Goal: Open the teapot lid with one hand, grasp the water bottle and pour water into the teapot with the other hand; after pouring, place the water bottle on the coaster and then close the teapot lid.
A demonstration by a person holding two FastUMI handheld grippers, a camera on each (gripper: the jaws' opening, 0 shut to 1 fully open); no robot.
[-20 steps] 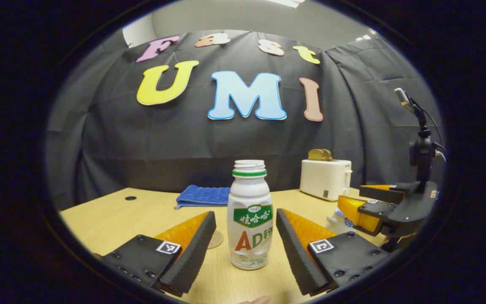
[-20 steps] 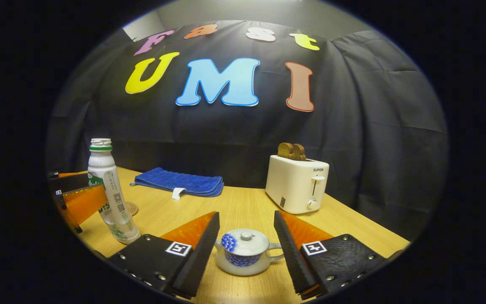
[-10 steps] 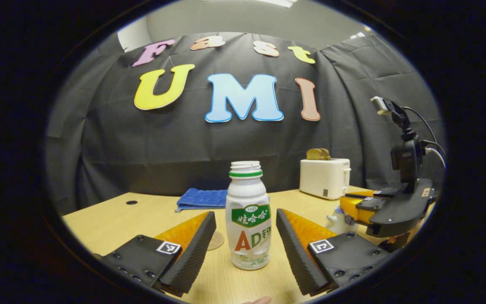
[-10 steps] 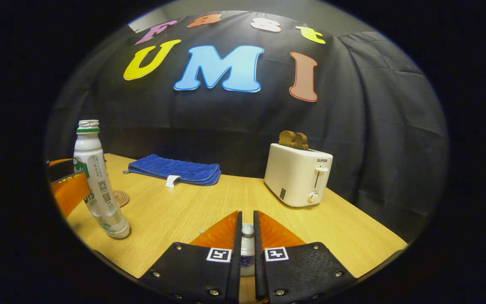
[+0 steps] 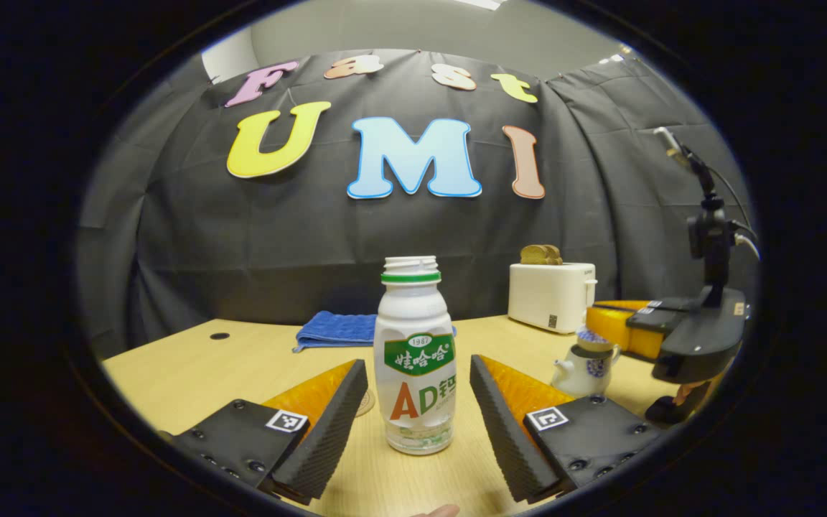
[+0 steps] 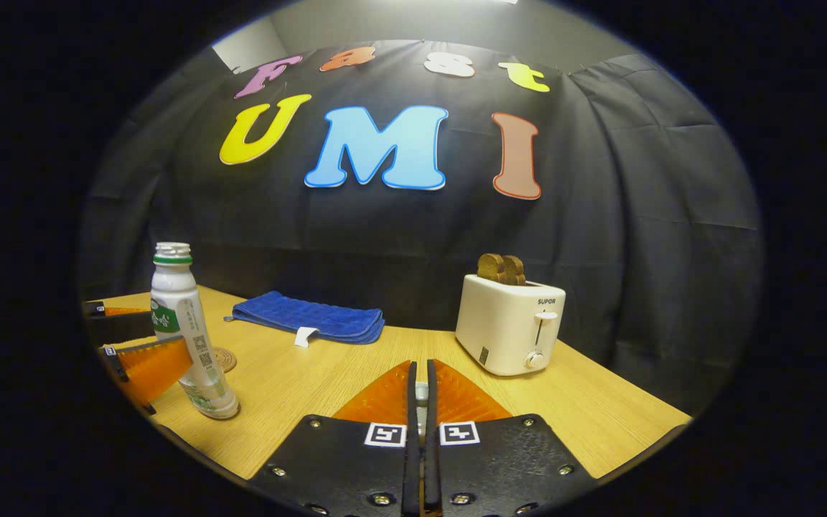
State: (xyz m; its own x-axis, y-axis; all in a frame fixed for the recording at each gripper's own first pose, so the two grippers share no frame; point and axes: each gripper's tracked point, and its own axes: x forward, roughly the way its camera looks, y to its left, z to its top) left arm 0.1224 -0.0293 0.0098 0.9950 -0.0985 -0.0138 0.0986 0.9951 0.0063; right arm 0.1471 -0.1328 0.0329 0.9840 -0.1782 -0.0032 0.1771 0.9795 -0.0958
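Note:
A white water bottle (image 5: pixel 413 366) with a green neck ring and no cap stands upright on the table. My left gripper (image 5: pixel 417 373) is open around it, a finger on each side with small gaps. Off to the right the blue-and-white teapot (image 5: pixel 580 372) sits open, and its lid (image 5: pixel 590 336) hangs just above it in my right gripper (image 5: pixel 604 327). In the right gripper view, that gripper (image 6: pixel 419 366) is shut on the lid's knob (image 6: pixel 421 393), which shows as a pale sliver between the fingers. The bottle (image 6: pixel 187 337) stands at the left there, near a round coaster (image 6: pixel 225 357).
A folded blue towel (image 6: pixel 309 319) lies at the back of the wooden table (image 6: pixel 600 409). A white toaster (image 6: pixel 510 323) with two slices of bread stands at the back right. The coaster (image 5: pixel 365 403) peeks out behind my left gripper's left finger.
My right gripper closed on the teapot lid's knob and then rose, lifting the lid off the teapot. My left gripper stayed open around the bottle.

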